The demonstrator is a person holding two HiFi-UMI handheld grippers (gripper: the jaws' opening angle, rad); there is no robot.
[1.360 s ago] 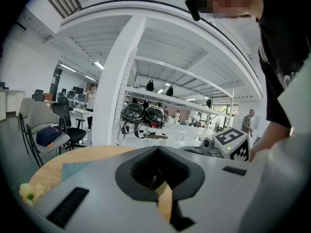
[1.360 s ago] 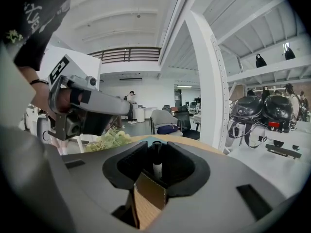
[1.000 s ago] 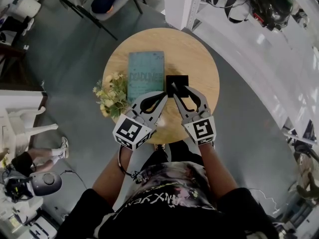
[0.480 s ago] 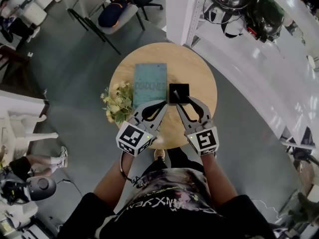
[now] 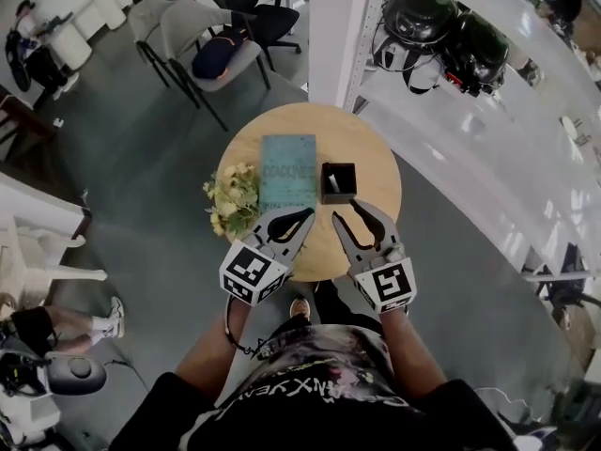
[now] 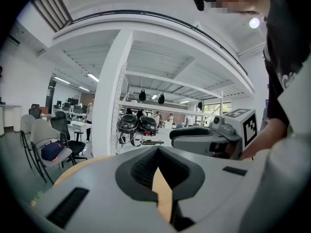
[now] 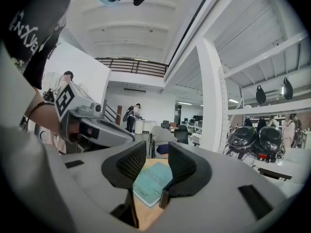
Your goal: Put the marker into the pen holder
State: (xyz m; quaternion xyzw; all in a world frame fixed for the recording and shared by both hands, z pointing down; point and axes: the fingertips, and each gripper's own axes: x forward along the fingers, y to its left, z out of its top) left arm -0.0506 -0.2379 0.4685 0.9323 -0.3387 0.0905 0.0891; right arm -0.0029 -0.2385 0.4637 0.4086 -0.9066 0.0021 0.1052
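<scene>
The book (image 5: 287, 170) is carrying a title too small to read. The shirt (image 5: 319, 385) is showing unclear white letters. The left claw (image 5: 302, 216) and right claw (image 5: 348, 212) are wearing square code patterns.

Table (image 5: 362, 144) of smooth pale wood, book (image 5: 287, 170) cover matt, pen holder (image 5: 338, 183) matt black.

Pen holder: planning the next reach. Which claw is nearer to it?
Right. The right claw sits just below the pen holder in the head view; the left claw lies farther off, below the book.

teal book (image 5: 287, 170), black pen holder (image 5: 338, 182), tan table (image 5: 371, 153)
</scene>
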